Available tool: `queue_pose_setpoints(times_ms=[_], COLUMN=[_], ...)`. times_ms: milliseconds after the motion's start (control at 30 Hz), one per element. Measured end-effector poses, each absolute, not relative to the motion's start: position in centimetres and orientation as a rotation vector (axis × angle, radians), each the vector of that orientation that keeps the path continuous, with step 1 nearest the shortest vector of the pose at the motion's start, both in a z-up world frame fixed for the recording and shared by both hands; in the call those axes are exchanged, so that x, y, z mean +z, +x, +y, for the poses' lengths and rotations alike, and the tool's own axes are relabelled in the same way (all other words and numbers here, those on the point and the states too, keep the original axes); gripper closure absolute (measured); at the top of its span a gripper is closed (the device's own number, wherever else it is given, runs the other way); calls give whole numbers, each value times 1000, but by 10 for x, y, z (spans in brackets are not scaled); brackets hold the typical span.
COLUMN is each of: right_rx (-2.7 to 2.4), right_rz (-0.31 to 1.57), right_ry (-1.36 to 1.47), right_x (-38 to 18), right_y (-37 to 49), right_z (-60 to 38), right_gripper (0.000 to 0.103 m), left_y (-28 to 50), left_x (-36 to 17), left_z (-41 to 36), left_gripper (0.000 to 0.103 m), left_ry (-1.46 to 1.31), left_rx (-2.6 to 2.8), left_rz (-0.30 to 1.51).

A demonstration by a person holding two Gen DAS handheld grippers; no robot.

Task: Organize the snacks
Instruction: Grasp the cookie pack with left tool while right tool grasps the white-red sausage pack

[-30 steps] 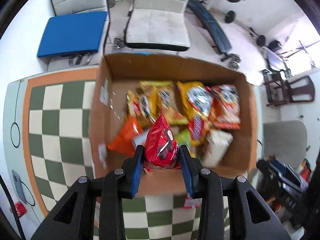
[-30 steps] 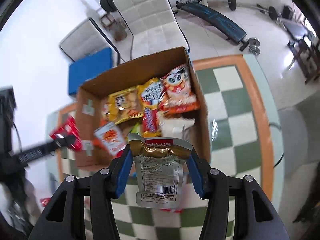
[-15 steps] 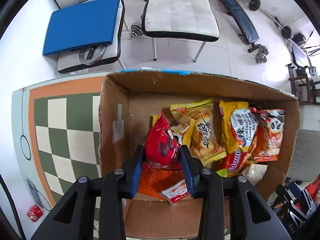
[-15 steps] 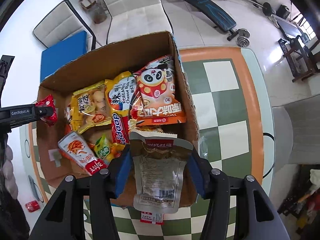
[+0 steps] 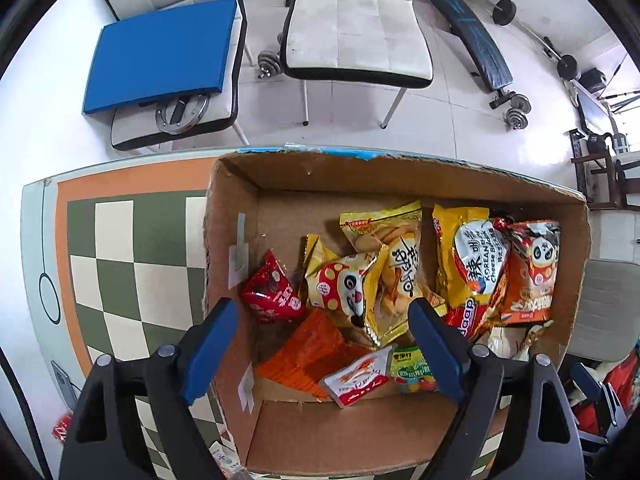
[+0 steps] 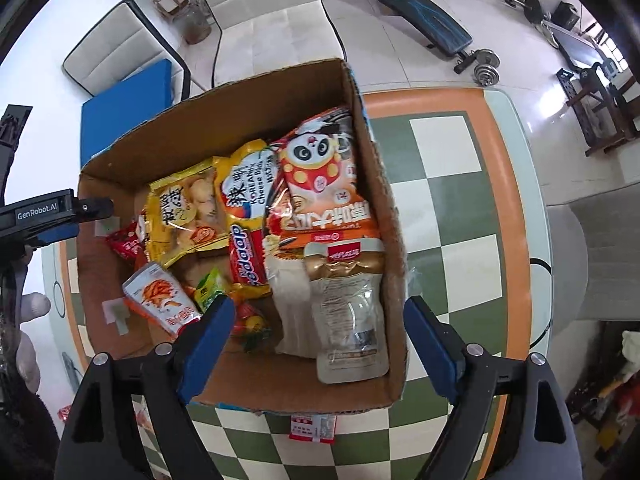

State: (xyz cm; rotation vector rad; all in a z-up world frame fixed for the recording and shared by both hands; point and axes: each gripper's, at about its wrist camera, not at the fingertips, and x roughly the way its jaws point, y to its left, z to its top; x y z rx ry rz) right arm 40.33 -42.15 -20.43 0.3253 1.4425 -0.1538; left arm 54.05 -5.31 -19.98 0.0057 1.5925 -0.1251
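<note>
A cardboard box (image 5: 232, 216) (image 6: 384, 208) on the checkered table holds several snack packets. My left gripper (image 5: 322, 346) is open and empty above the box's near left part. The small red packet (image 5: 270, 290) lies inside by the left wall, just beyond the left gripper; it also shows in the right wrist view (image 6: 127, 245). My right gripper (image 6: 318, 340) is open and empty above the box's near right corner. The gold and clear pouch (image 6: 348, 304) lies in the box against the right wall, between the jaws in view.
Two white chairs (image 5: 352, 20), one with a blue pad (image 5: 160, 52), and a weight bench (image 5: 468, 32) stand on the floor beyond the table. A small red and white packet (image 6: 314, 428) lies on the table before the box. Another small packet (image 5: 60, 432) lies at the table's left edge.
Both grippers have opened. The red packet dropped from the left gripper into the box's left side. The gold pouch dropped from the right gripper into the box's right side.
</note>
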Motion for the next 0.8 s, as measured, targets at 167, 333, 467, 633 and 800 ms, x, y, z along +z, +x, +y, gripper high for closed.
queue_pose_setpoints(times_ms=[167,333,467,633,800], right_rx=[-100,-16,17,15,-55], right_rz=[1421,1385,1383,1423,1486], right_ry=[331,332,312,379,428], right_x=[-198,-186,-188,-213,-258], right_y=[391,354,318,282,260], right_z=[-405,-377,-354,-346,-352], right_gripper=[12,12,12,12,12], left_y=[509,444,389,326,277], left_x=[-173,-136,-134,-174,-227], left_z=[-50,-39,-13,31,74], left_gripper=[16,16,16,16,16], left_ry=[-18,47,19,-75,-227], left_rx=[-184,-156,-95,6,110], left_rz=[1507,1320,1297,1429,1558])
